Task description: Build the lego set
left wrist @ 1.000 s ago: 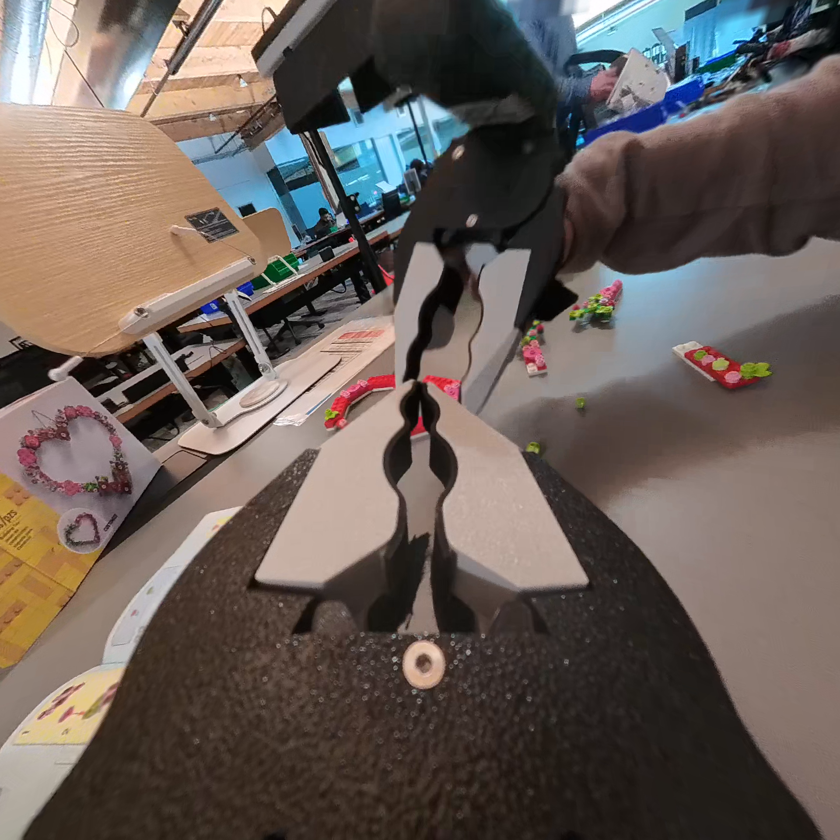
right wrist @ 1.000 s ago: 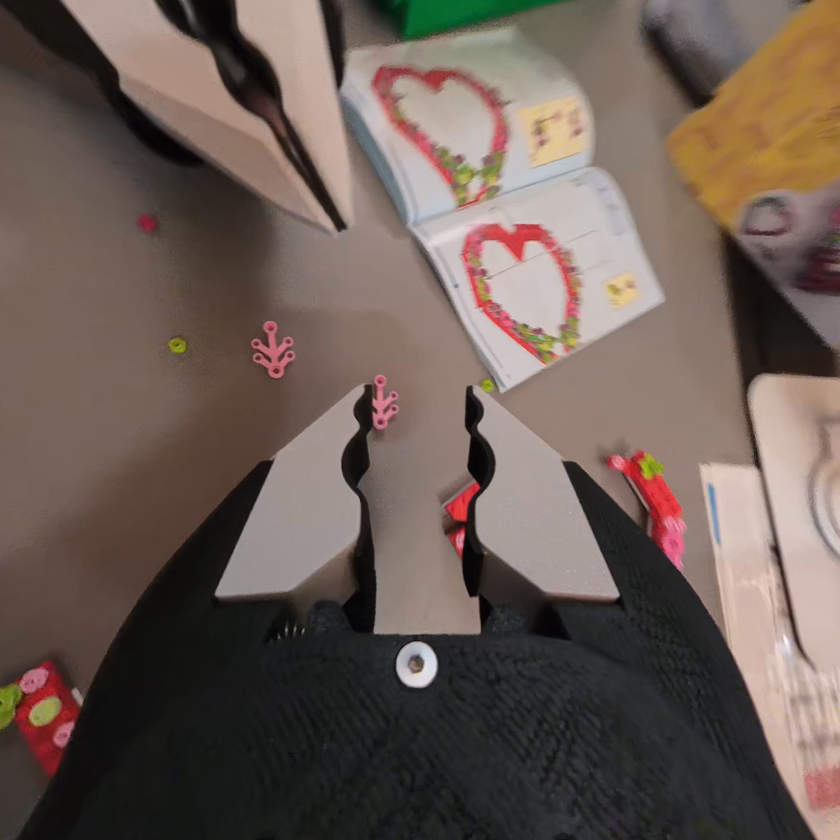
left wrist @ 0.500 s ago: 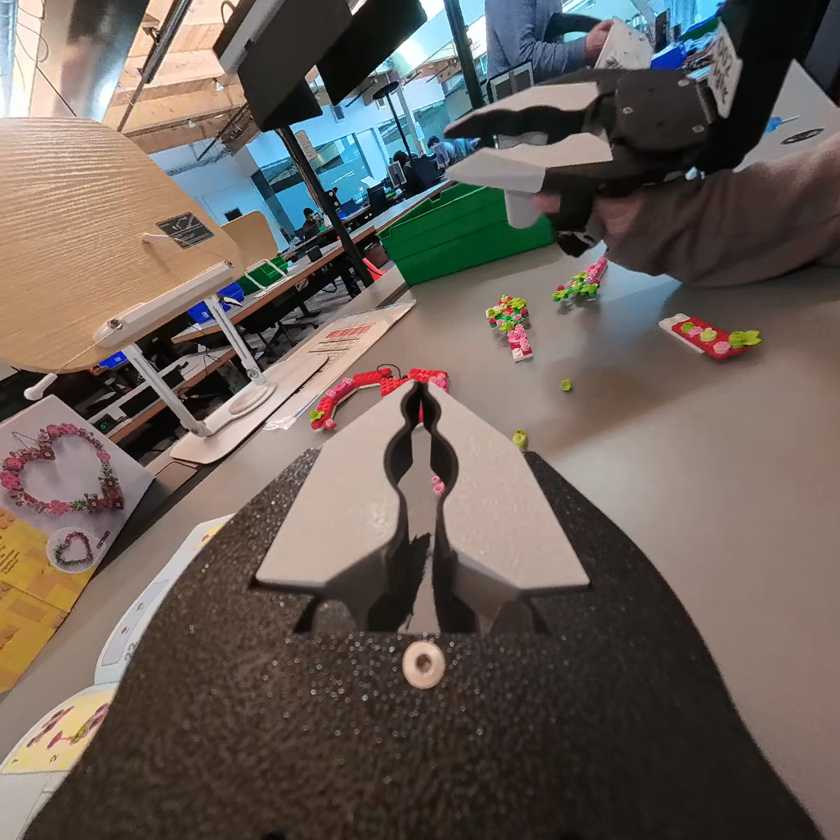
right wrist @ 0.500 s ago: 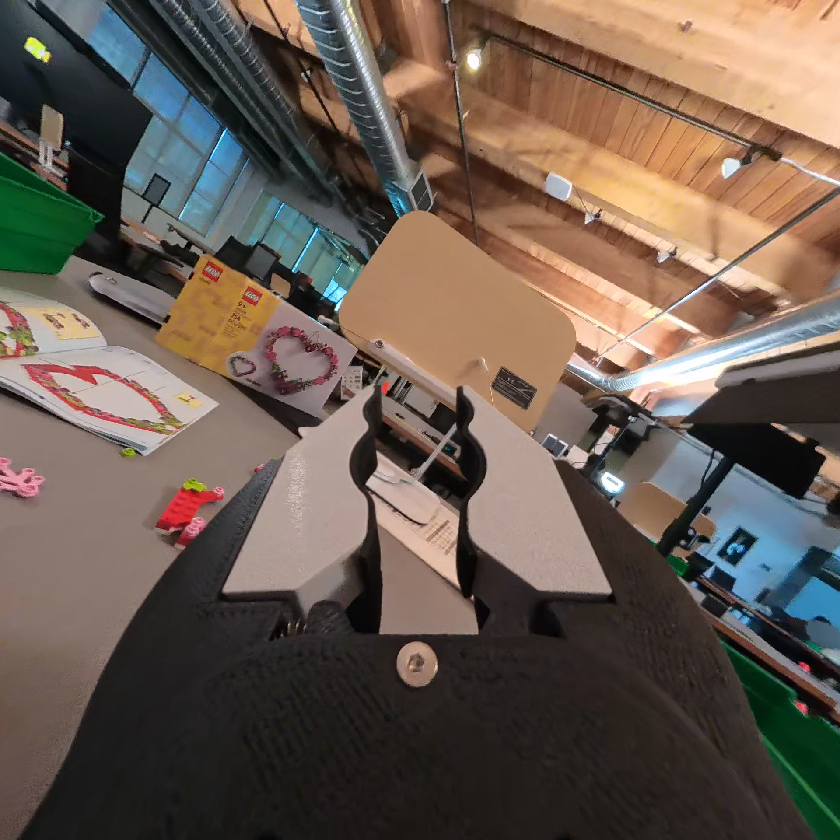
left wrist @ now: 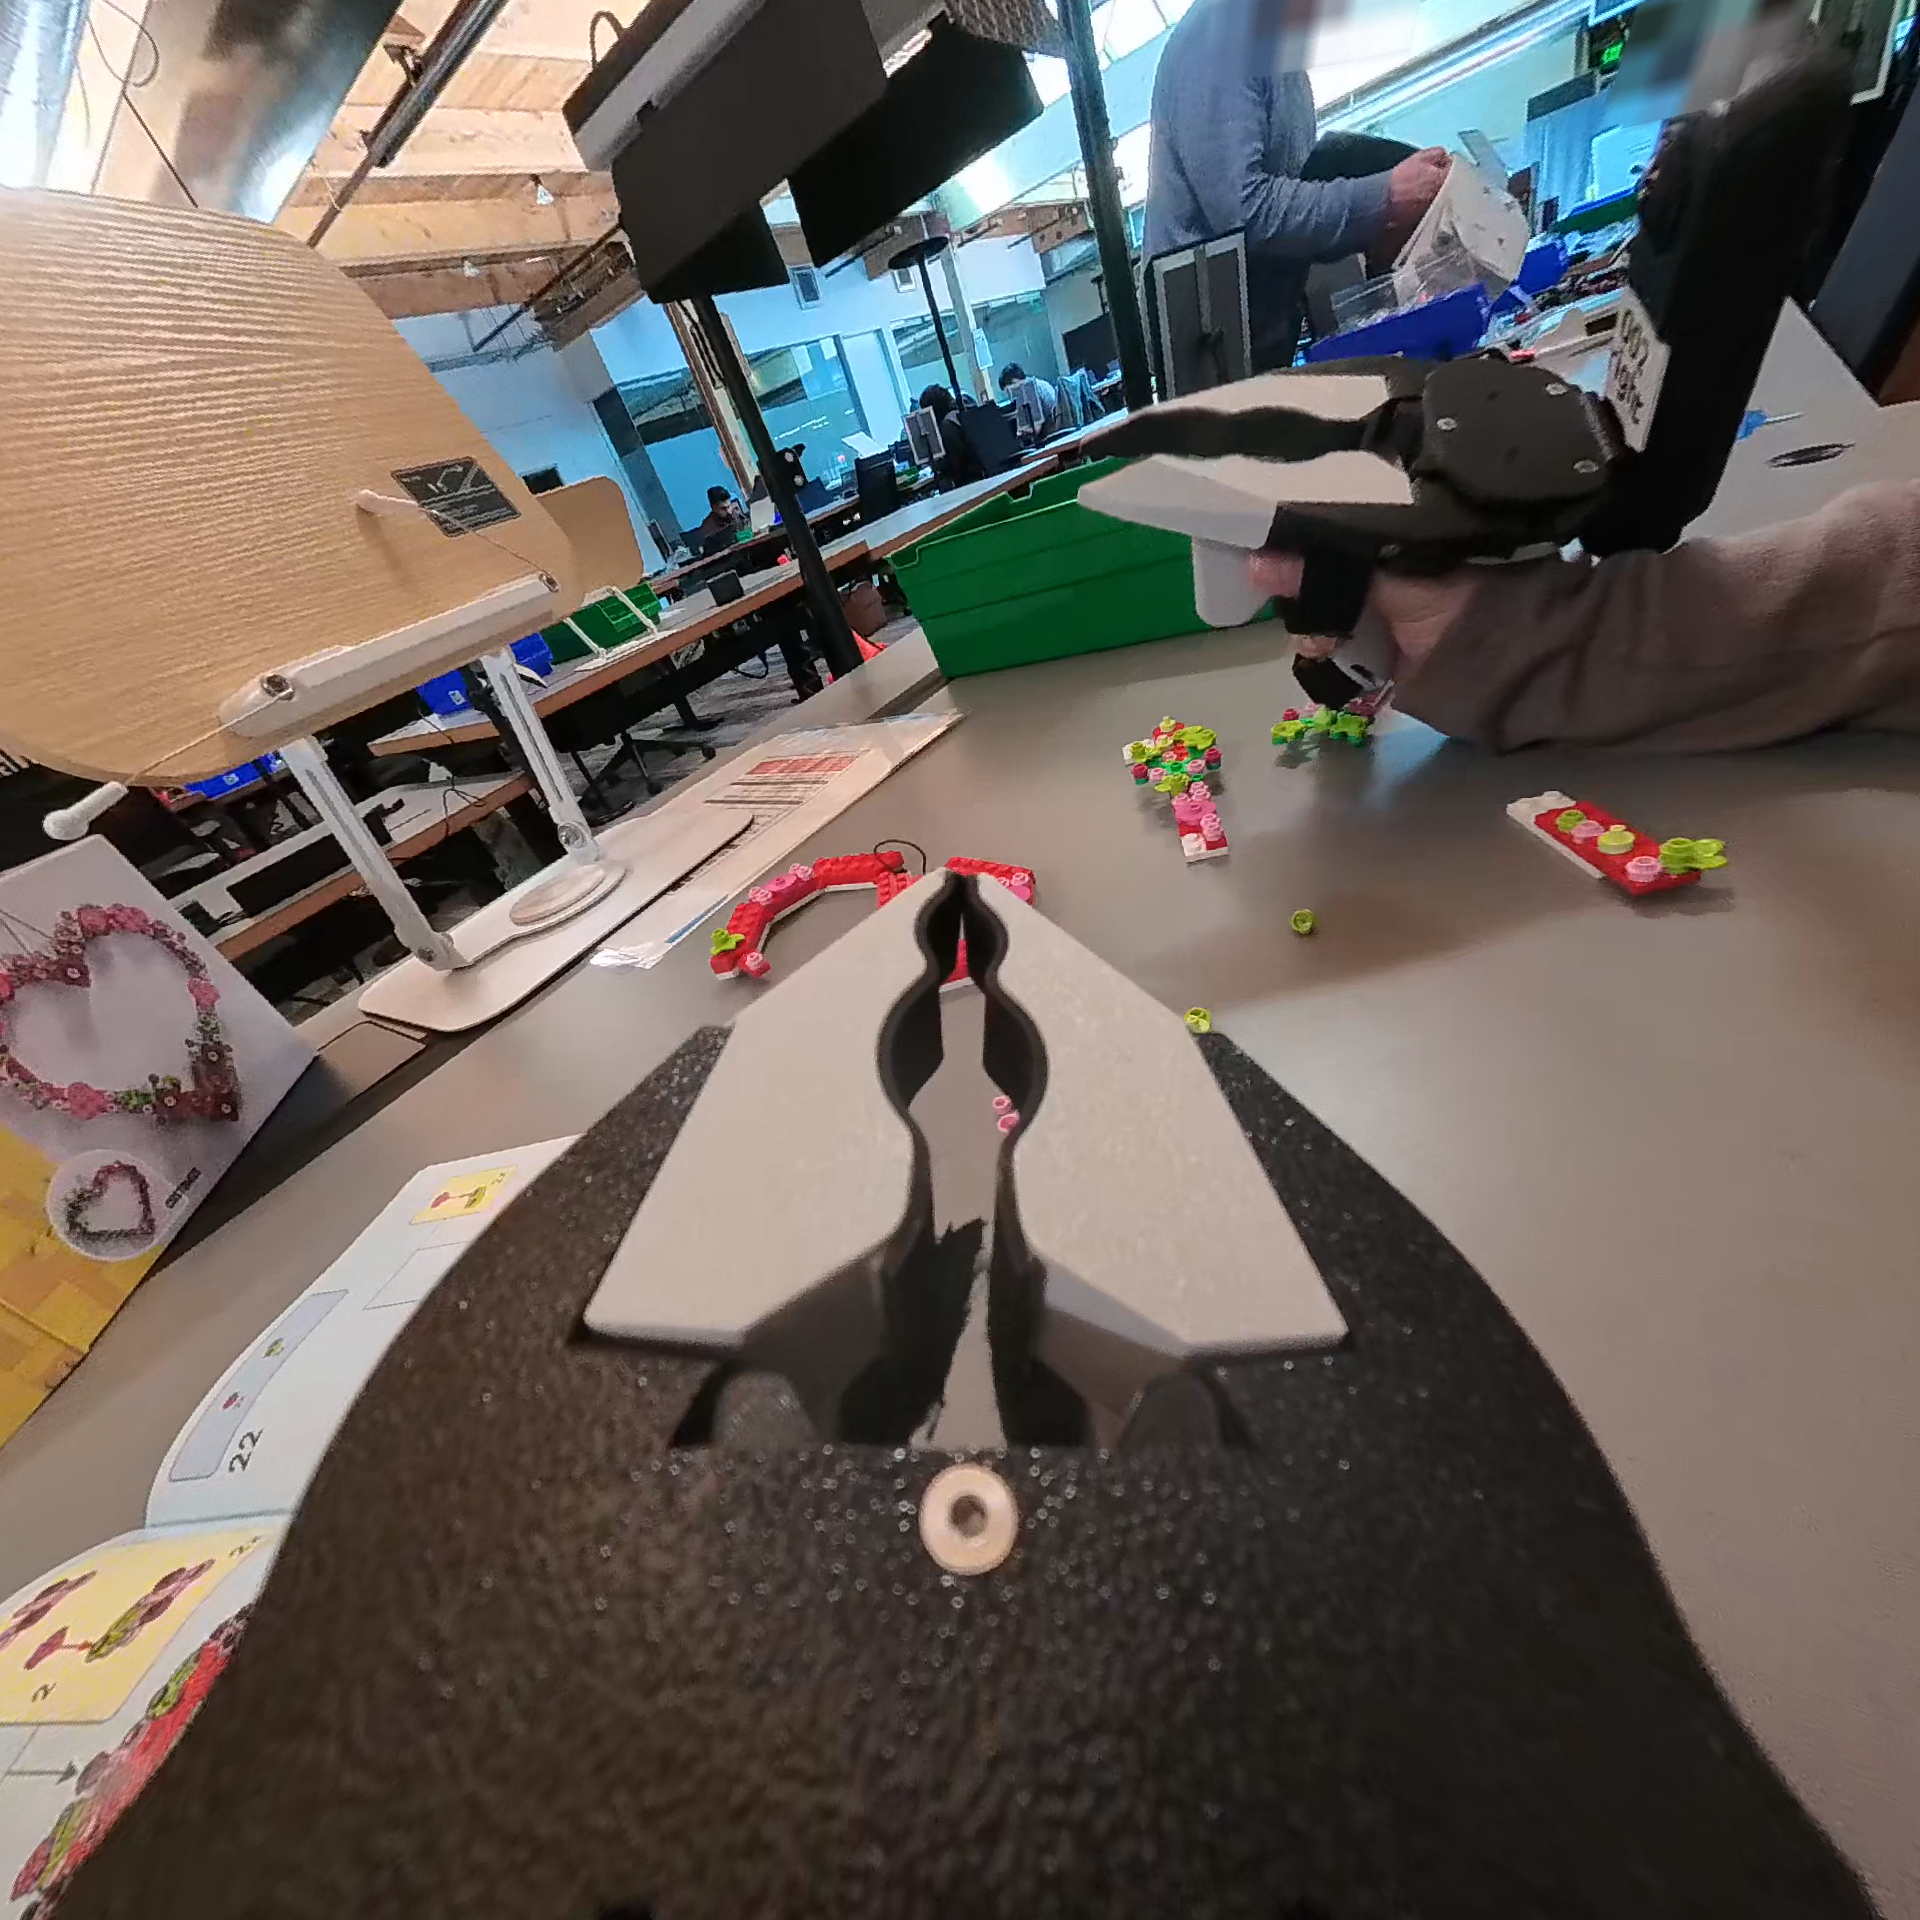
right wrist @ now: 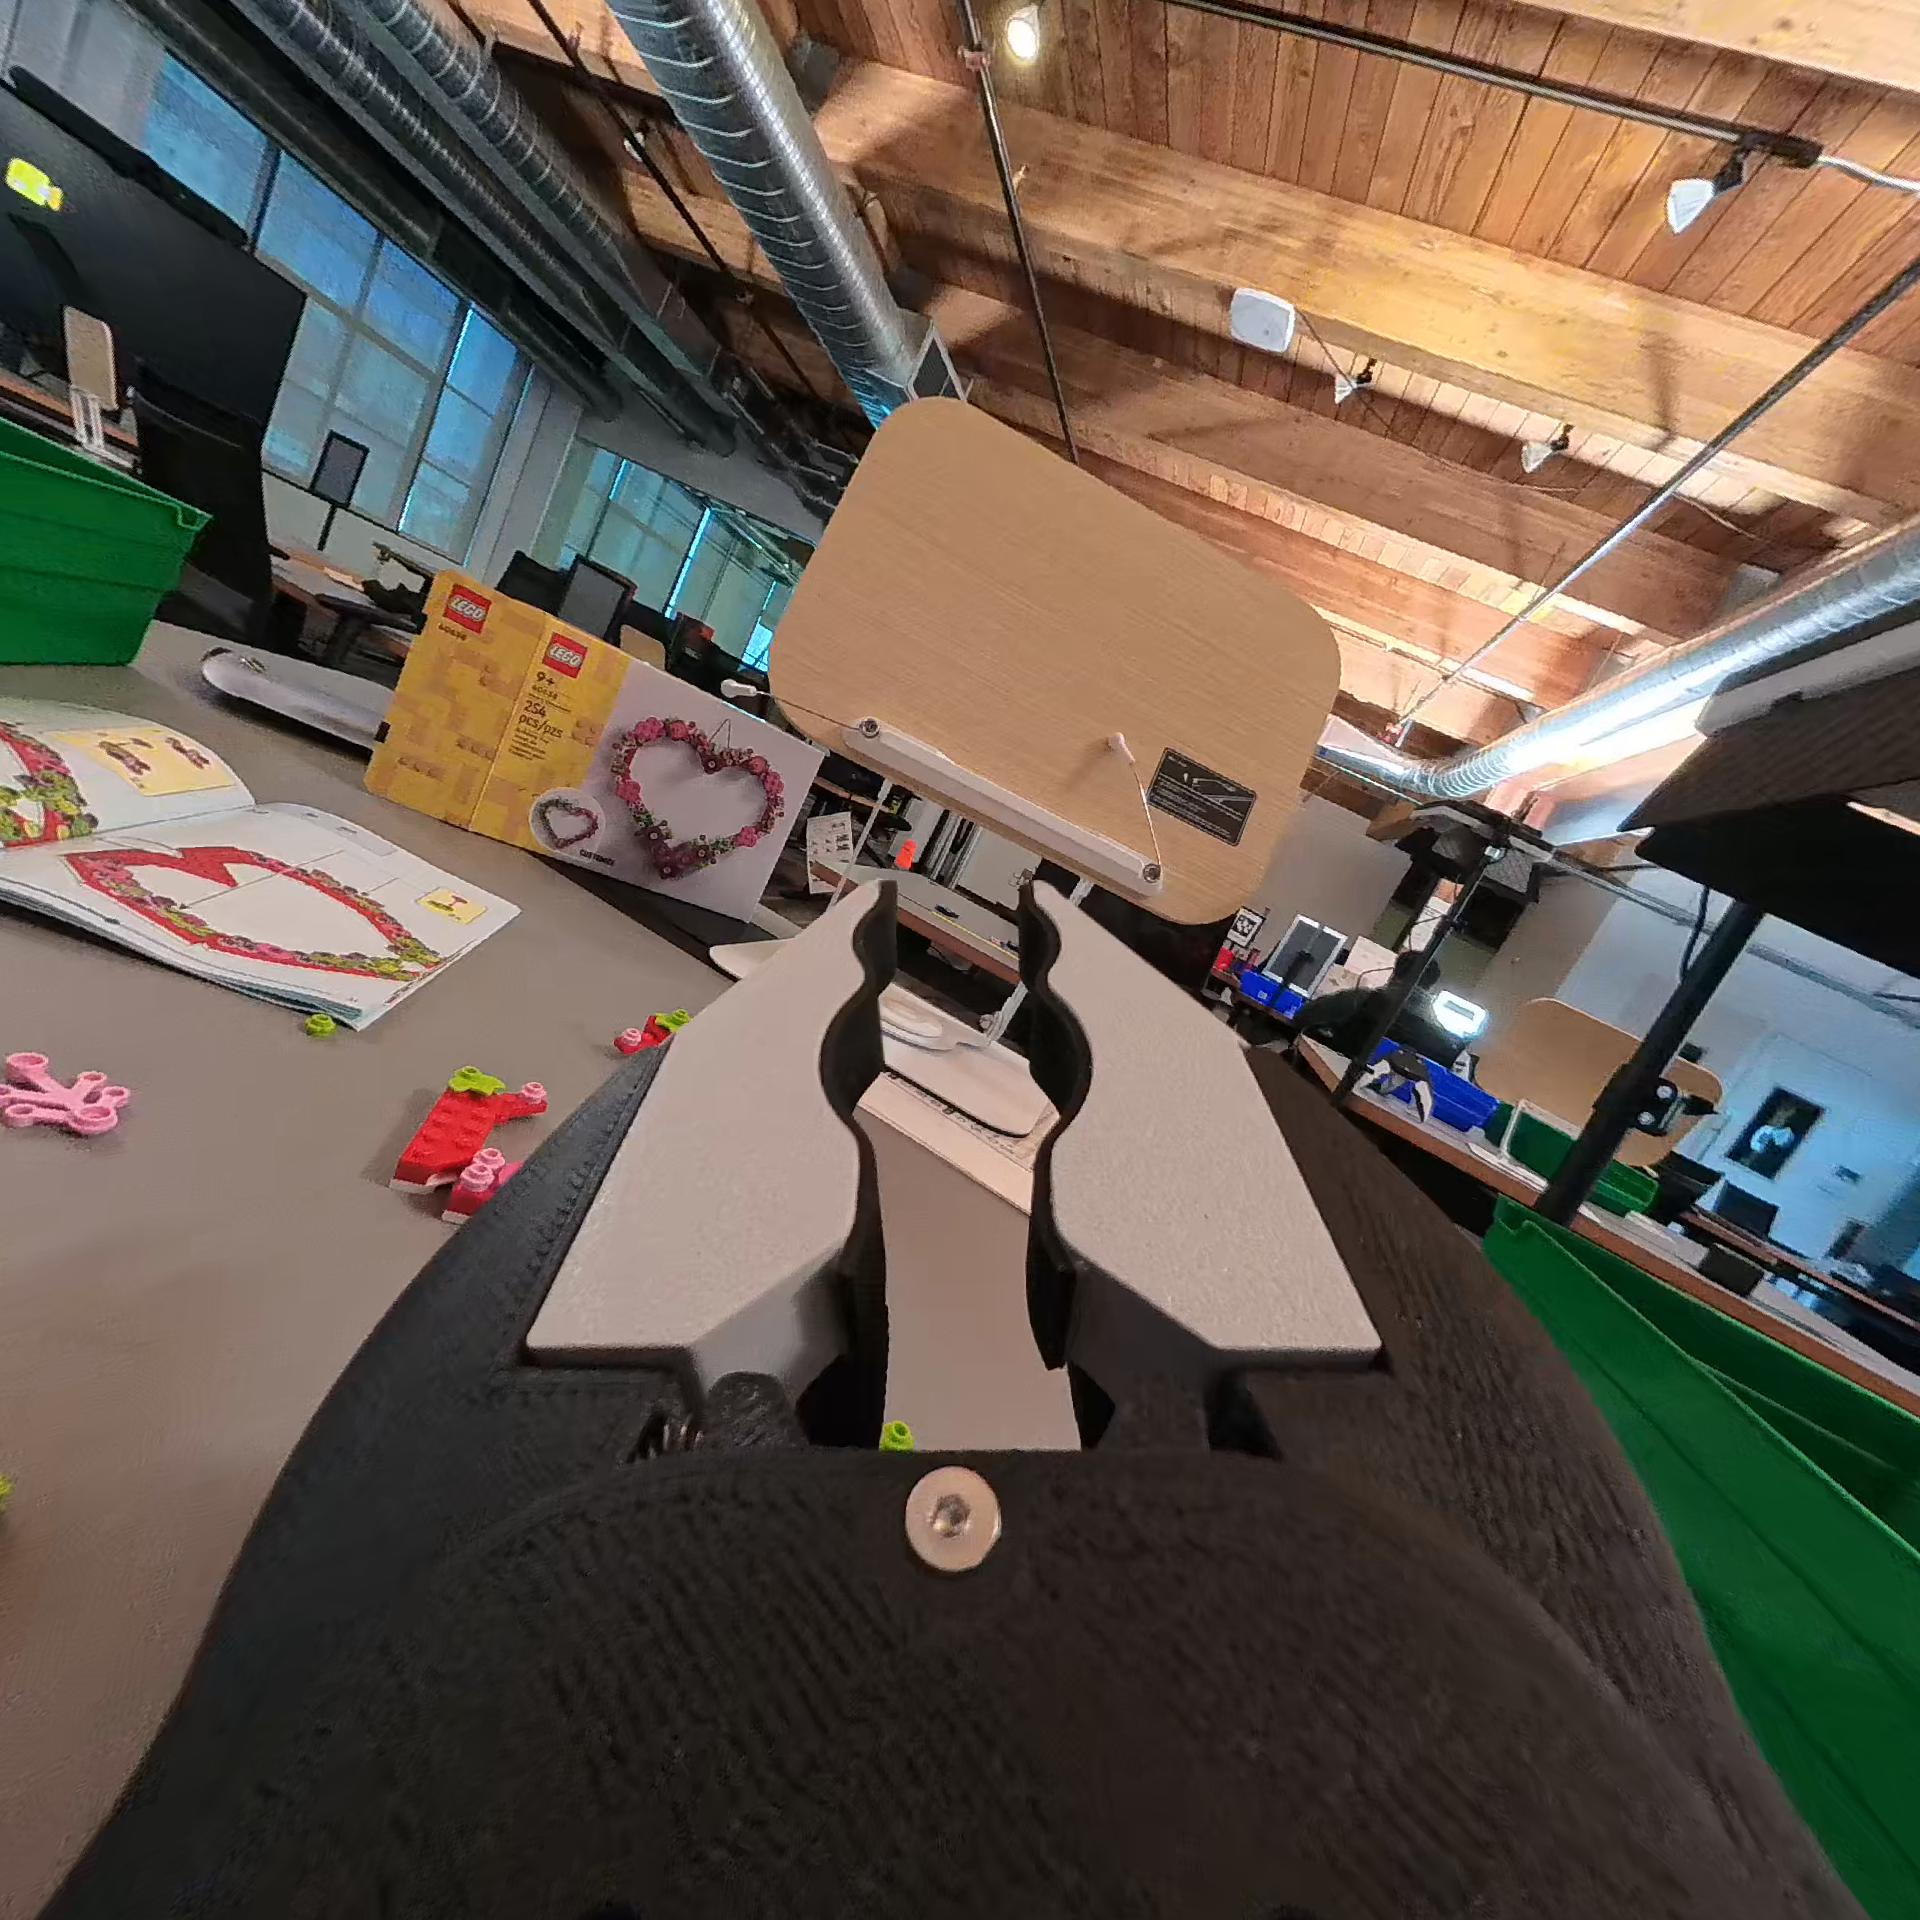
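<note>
lego bits lay spread on the grey table (left wrist: 1558, 1195).
the left gripper (left wrist: 961, 914) was pinched shut, empty; the right gripper (right wrist: 956, 914) was spread. the pink branch piece (right wrist: 57, 1101) looked light and stiff, best gripped by its stem.

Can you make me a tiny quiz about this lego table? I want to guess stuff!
1. True or false: the right tool is open.
2. What colour is the bin on the table? A green, B blue, C yellow.
3. Fill in: the flowers pictured on the lego box make a ____ shape.

Key: 1 true; 2 A; 3 heart.
</note>
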`<state>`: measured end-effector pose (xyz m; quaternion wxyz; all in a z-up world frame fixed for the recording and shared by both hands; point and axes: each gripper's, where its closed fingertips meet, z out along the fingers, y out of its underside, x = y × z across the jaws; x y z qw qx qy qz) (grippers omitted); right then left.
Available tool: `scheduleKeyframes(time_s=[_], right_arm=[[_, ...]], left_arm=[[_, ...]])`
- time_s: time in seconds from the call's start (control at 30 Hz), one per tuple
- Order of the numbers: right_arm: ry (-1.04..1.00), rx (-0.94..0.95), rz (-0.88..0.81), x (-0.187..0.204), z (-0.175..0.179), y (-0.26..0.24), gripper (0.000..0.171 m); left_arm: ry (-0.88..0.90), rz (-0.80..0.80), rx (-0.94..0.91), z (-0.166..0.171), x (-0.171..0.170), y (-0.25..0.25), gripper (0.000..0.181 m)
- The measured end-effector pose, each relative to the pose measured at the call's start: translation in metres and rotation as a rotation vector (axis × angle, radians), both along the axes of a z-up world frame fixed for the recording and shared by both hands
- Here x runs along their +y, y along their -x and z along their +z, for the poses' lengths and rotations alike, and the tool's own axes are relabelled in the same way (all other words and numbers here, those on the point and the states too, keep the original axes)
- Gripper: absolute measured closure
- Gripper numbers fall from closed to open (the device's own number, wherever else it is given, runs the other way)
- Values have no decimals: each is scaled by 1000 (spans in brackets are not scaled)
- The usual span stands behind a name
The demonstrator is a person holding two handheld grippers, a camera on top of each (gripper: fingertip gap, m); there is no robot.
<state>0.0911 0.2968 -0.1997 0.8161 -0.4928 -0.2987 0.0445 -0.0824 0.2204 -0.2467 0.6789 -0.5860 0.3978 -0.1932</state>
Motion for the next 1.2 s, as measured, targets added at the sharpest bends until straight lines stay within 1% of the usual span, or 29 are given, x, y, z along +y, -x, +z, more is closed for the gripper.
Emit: scheduleKeyframes(time_s=[0.17,0.3,0.53,0.57,0.67,0.73,0.93,1.2], right_arm=[[-25,-32,8,-4,1,6,151],[-68,-38,17,-12,10,9,152],[-135,-89,82,-32,19,28,153],[-143,-105,87,-34,18,31,153],[-143,-142,104,-37,15,39,153],[-109,-155,113,-35,10,42,150],[-91,-166,119,-33,5,44,151],[-80,-186,126,-32,1,47,152]], left_arm=[[9,0,-7,0,1,1,181],[8,0,-8,0,0,1,181],[0,7,-18,2,0,2,181],[-8,32,-30,5,2,6,181],[-30,216,-50,11,20,32,181],[-29,265,-67,14,25,42,181],[53,216,-120,8,26,38,181],[91,201,-145,6,27,39,181]])
